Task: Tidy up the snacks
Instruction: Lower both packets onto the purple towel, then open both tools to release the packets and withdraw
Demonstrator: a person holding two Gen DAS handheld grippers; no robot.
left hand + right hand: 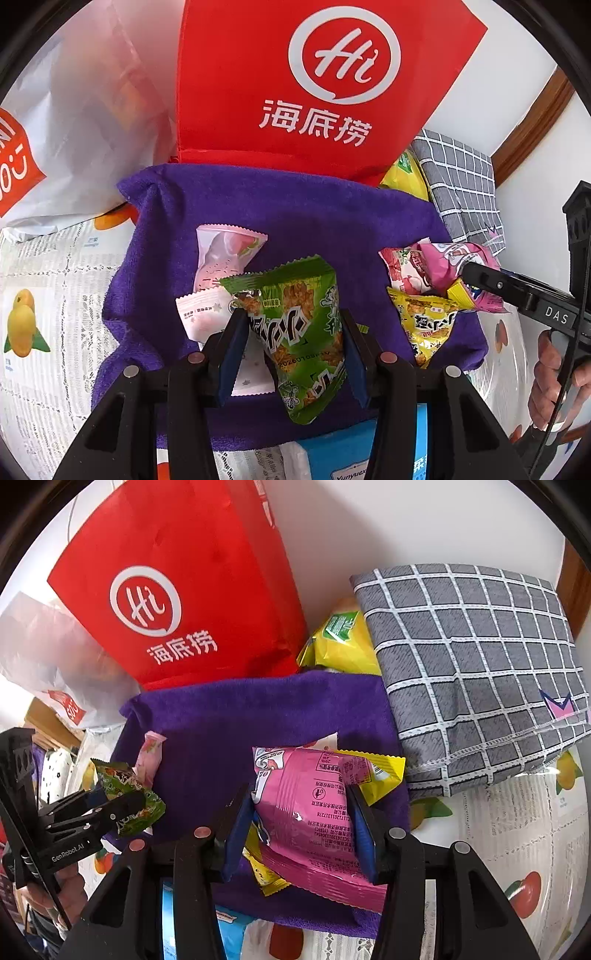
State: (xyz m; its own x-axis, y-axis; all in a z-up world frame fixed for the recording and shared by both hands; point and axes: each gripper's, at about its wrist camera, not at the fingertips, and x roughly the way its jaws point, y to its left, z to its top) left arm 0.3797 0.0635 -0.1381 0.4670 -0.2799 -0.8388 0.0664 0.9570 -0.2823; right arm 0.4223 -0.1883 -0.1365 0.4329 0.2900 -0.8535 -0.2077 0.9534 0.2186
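My left gripper (295, 343) is shut on a green snack packet (303, 332) and holds it above the purple towel (295, 210). Two pale pink-and-white packets (225, 254) lie on the towel behind it. My right gripper (301, 827) is shut on a pink snack packet (314, 812), over a yellow packet (373, 771) on the towel (240, 720). In the left wrist view the right gripper (465, 273) comes in from the right with the pink packet (447, 262), above a yellow packet (428, 321). The left gripper (122, 808) with the green packet (129, 786) shows at left.
A red bag (314, 85) stands behind the towel, a white plastic bag (81, 129) to its left. A grey checked cloth (472, 664) lies at right with a yellow-green packet (343, 642) beside it. A blue box (340, 454) sits at the near edge. The tablecloth (37, 295) has fruit prints.
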